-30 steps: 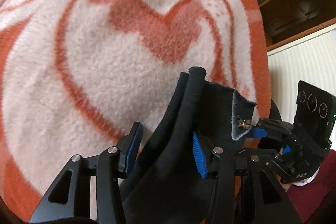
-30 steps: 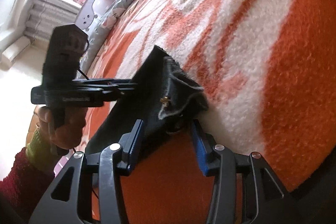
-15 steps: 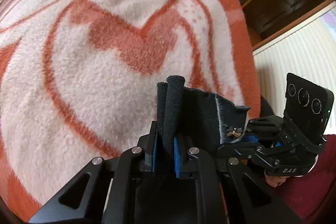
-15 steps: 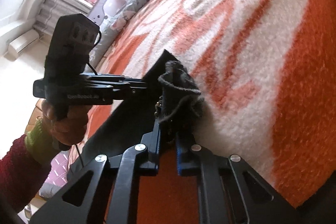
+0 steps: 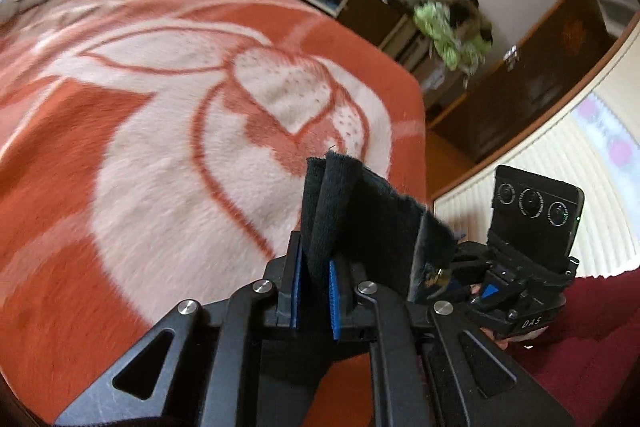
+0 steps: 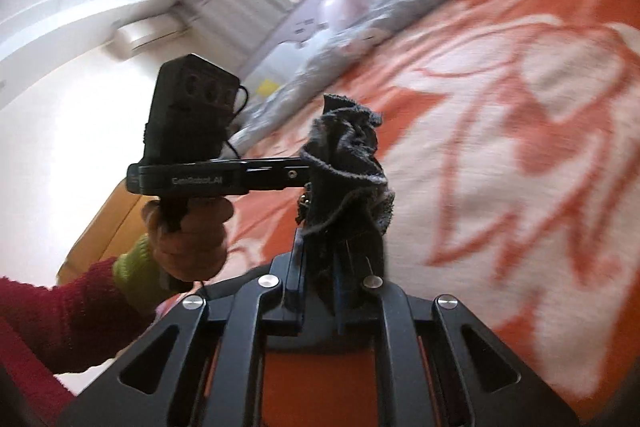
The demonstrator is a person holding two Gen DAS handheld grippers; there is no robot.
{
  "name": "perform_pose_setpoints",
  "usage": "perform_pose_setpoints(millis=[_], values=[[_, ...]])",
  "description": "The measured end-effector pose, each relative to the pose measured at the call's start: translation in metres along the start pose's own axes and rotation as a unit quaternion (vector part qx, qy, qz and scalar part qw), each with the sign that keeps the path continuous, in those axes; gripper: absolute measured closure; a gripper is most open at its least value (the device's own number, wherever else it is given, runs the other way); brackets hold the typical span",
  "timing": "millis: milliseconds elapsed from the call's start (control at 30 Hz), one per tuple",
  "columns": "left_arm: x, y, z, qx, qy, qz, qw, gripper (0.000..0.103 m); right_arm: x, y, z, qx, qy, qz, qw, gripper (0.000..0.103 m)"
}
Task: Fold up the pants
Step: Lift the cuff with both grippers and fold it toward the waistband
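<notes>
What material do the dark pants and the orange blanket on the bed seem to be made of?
Pants: probably a soft, matte knit or fleece, seen in the fuzzy dark surface, the frayed edge and the limp folds.
Blanket: likely plush synthetic fleece, seen in the short fluffy pile with a woven-in orange and cream pattern.

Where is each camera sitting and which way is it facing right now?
Left wrist: on the left hand-held gripper, facing across the orange blanket toward cluttered shelves; the right hand-held gripper shows.
Right wrist: on the right hand-held gripper, facing the window; the left hand and red sleeve show.
Shared: black pants, blanket.
</notes>
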State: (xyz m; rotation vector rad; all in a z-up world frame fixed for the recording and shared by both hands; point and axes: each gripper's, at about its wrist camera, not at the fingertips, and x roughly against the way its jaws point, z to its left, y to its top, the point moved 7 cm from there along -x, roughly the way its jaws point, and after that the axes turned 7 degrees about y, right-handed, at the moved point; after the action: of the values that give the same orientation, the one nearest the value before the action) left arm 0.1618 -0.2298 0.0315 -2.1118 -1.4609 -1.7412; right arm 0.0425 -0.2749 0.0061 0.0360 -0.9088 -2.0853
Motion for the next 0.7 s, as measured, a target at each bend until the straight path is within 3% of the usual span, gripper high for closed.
perform_pose_setpoints(millis=[267,433,700], values=[[0.06,-0.063,0.036,0.063,0.021,-0.047,0.9967,0.094,-0.063,-0.027,0.04,0.03,0.053,0.083,0.995,0.091],[0.065,-0.102,0.063,0.108,0.03,-0.055,0.9922,0.094,-0.101,-0.052,0.053,0.045,0.061,0.138,0.988,0.091],[0.054,-0.16,0.11,0.184,0.058,-0.05,0.98,0.093,-0.154,-0.089,0.048,0.067,0.037,0.213,0.974,0.091]])
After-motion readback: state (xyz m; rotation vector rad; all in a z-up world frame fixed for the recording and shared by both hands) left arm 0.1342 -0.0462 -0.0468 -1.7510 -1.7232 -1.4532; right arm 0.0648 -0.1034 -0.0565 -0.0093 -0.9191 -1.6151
